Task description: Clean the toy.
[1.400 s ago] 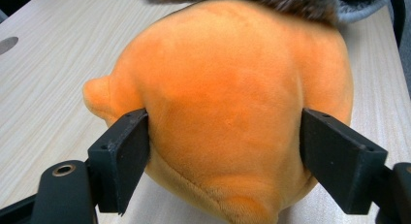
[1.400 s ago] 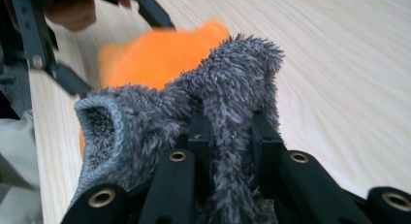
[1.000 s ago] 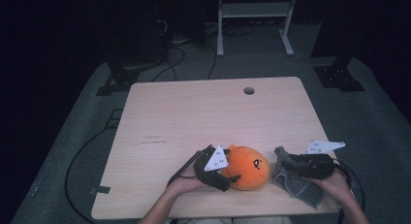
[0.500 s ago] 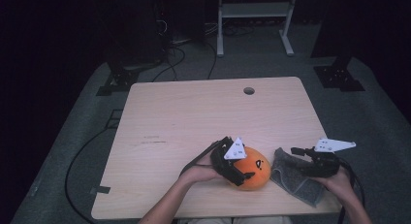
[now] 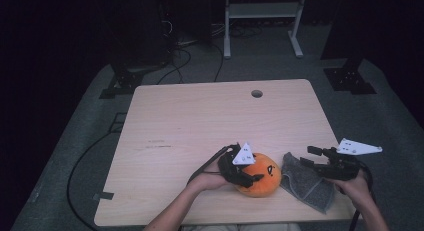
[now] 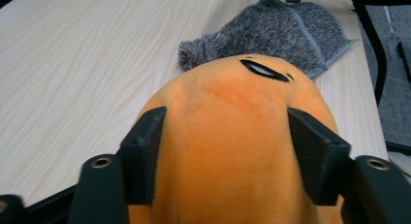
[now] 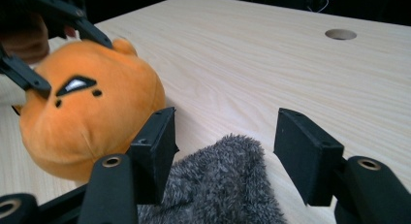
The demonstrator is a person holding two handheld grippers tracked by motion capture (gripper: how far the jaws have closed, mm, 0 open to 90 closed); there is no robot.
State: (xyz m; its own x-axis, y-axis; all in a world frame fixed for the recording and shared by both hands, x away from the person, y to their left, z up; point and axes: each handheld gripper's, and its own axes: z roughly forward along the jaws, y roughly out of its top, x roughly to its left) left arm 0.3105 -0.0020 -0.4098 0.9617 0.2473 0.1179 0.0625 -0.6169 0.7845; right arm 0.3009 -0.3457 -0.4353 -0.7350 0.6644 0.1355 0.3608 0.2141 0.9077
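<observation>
An orange plush toy (image 5: 264,177) with a black face mark lies near the table's front edge. My left gripper (image 5: 250,167) has just closed on it; in the left gripper view both pads (image 6: 145,151) press into the plush (image 6: 228,136), so it is shut on the toy. A grey fuzzy cloth (image 5: 307,186) lies just right of the toy. My right gripper (image 5: 307,156) hovers over the cloth's far edge. Its jaws have just opened and stand apart (image 7: 225,132), with the cloth's tip (image 7: 218,190) below and between them, untouched.
The light wooden table (image 5: 200,121) has a round cable hole (image 5: 257,93) near its far edge. A white metal stand (image 5: 262,11) and black cables (image 5: 90,156) are on the grey floor around it.
My left gripper slid right over the orange plush and closed on its sides. My right gripper opened and drew slightly right, off the grey cloth's middle.
</observation>
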